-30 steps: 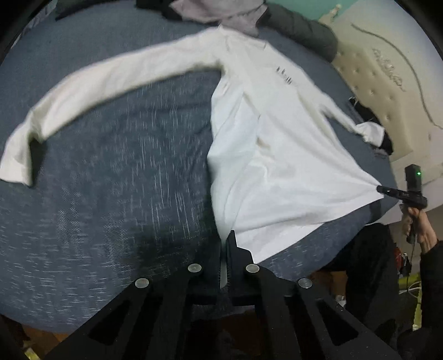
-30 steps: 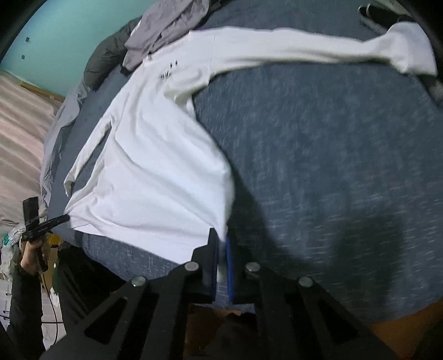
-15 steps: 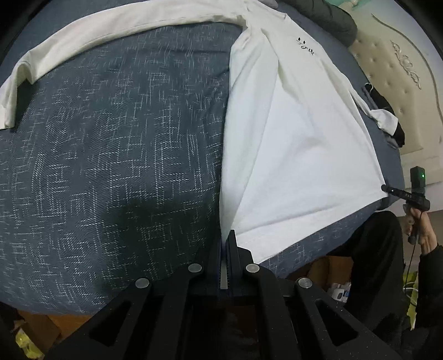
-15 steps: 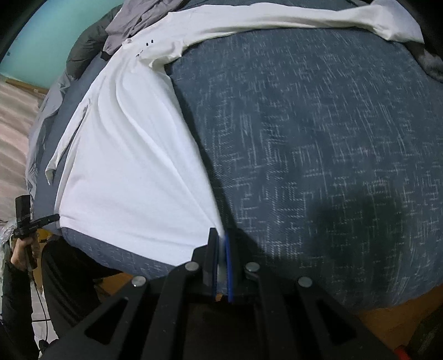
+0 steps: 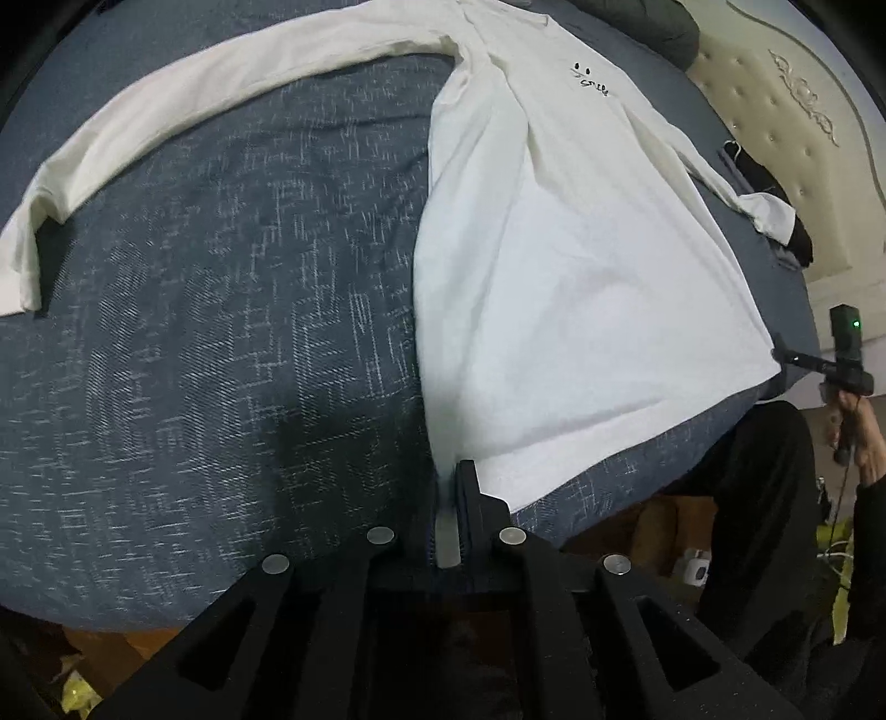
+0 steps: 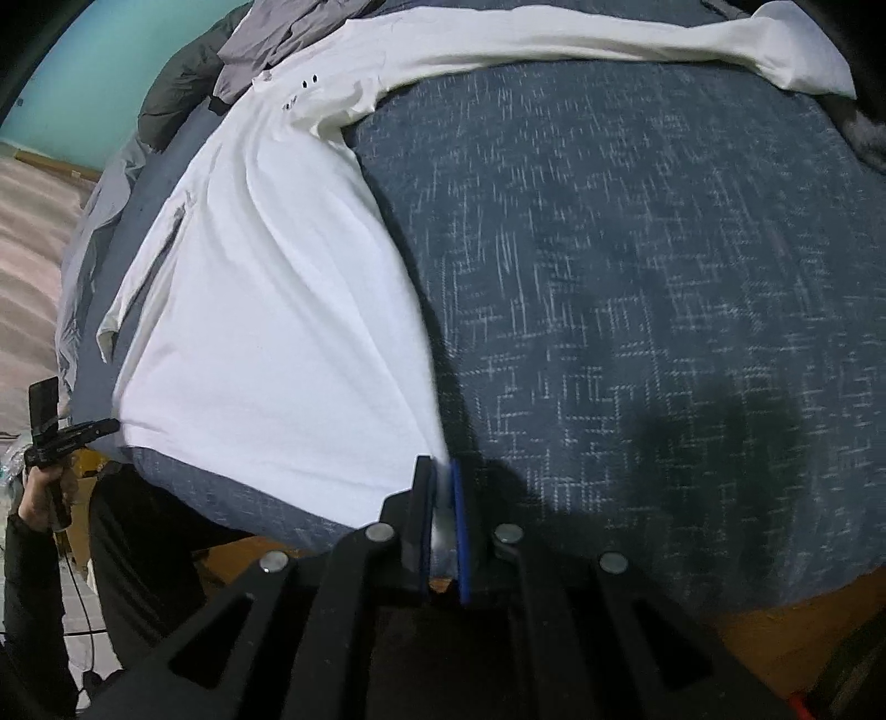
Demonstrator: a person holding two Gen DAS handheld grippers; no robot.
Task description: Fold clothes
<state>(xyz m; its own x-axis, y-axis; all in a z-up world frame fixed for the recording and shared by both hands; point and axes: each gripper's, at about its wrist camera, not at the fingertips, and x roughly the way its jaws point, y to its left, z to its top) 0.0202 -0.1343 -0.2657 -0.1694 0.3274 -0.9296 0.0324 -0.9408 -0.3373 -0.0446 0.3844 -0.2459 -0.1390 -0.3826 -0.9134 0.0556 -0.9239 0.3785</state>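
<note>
Both your tongs pinch the hem corners of a white shirt spread on the bed.

Taking the shirt as landmark: your left tongs are clamped together on its left hem corner, and your right tongs are clamped on its right hem corner. It lies flat on the blue bedspread, one sleeve stretched out left, the other sleeve stretched out right.

Dim light, heavy fisheye warp
</note>
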